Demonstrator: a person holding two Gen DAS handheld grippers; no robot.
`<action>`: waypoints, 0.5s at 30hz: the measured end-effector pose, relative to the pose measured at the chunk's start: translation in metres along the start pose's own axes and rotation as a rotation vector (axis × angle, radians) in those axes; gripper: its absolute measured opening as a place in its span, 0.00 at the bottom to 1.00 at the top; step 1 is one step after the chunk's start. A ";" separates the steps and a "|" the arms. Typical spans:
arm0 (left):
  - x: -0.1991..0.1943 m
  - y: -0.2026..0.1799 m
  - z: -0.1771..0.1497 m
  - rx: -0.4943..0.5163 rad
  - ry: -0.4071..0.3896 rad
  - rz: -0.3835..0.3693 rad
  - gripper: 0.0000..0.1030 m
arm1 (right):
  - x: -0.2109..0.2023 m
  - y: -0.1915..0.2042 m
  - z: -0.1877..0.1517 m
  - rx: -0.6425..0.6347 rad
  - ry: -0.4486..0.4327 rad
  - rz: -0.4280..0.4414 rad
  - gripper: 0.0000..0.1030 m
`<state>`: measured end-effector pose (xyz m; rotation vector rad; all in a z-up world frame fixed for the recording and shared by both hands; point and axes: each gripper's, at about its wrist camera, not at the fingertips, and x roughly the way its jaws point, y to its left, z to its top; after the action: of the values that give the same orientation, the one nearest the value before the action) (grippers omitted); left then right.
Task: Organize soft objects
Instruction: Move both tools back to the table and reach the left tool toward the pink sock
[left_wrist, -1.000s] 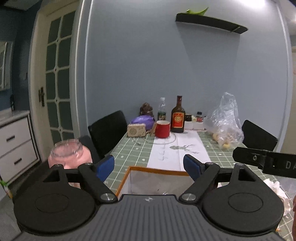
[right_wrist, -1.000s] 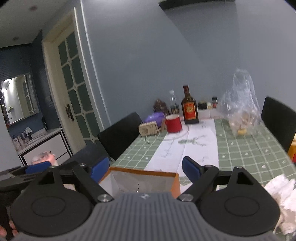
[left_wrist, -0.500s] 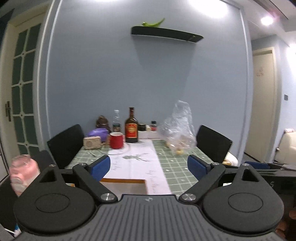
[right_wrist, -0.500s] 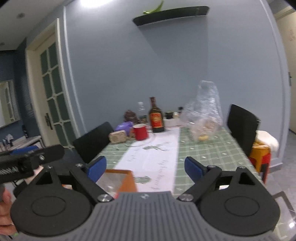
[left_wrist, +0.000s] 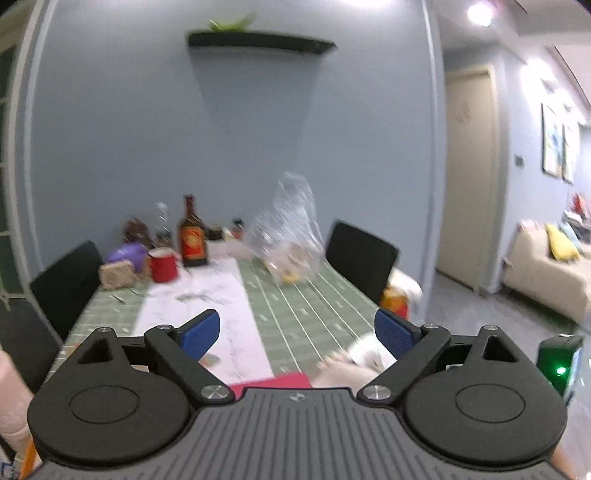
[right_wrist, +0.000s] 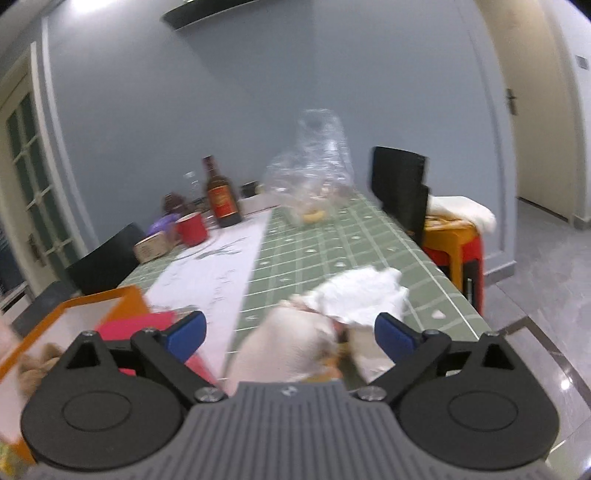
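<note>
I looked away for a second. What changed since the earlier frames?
Both views swung right. The right gripper came down over the white soft pile, its empty jaws opening wider; nothing is gripped. The left gripper stays open and empty. Bottle and red mug unmoved.

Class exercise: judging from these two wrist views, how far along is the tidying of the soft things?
Barely begun. Done: only something tan, blurred, already lies in the orange box. In hand: nothing; the right gripper, jaws just opening, hangs over the white soft pile, not gripping. The left gripper is open, empty. Left: grab the pile, box it.
</note>
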<state>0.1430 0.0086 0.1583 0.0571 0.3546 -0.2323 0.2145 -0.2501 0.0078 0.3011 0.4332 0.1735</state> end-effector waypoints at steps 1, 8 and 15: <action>0.007 -0.005 -0.003 0.019 0.020 -0.005 1.00 | 0.003 -0.007 -0.006 0.018 0.006 0.001 0.93; 0.057 -0.024 -0.029 0.101 0.168 -0.046 1.00 | 0.019 -0.027 -0.016 0.074 0.075 -0.001 0.93; 0.077 -0.034 -0.043 0.111 0.246 -0.083 1.00 | 0.036 -0.038 -0.025 0.172 0.183 0.053 0.87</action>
<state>0.1905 -0.0364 0.0902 0.1818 0.5898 -0.3279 0.2396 -0.2718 -0.0396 0.4686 0.6235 0.2172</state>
